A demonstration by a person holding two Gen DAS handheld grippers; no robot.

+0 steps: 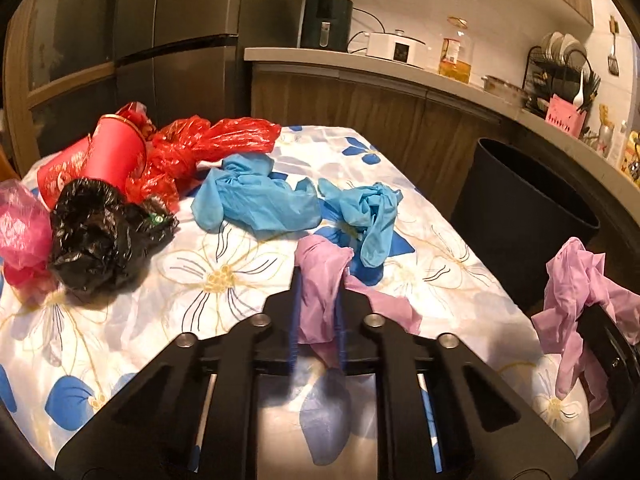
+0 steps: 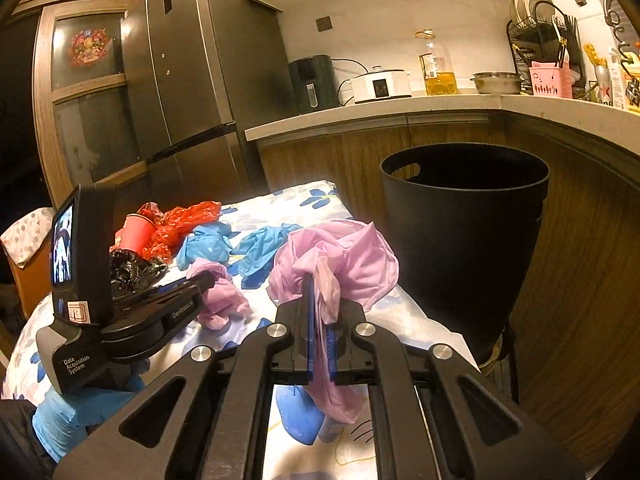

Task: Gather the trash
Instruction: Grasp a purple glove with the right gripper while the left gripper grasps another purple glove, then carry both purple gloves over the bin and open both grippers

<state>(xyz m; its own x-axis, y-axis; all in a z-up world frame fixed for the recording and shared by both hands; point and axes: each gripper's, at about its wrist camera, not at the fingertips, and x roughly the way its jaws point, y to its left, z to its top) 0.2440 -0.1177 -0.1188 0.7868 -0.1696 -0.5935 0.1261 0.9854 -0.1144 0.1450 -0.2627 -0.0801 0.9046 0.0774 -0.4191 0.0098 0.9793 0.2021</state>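
Observation:
My left gripper [image 1: 320, 278] is shut on a purple glove [image 1: 384, 306] that lies on the floral tablecloth [image 1: 216, 280]; the right wrist view shows the same left gripper [image 2: 210, 278] and its glove [image 2: 224, 300]. My right gripper [image 2: 320, 286] is shut on a second purple glove [image 2: 352, 256], held above the table's right edge beside the black bin [image 2: 464, 216]. That glove [image 1: 576, 276] also hangs at the right of the left wrist view. Two blue gloves [image 1: 256, 196] [image 1: 368, 212], a red bag [image 1: 208, 140], a red cup [image 1: 112, 156], a black bag [image 1: 96, 236] and a pink bag [image 1: 20, 220] lie farther back.
The bin [image 1: 520, 200] stands off the table's right side, in front of wooden cabinets and a counter [image 2: 400, 114] with appliances. A fridge [image 2: 188, 80] stands behind the table. A hand in a blue glove [image 2: 68, 412] holds the left gripper.

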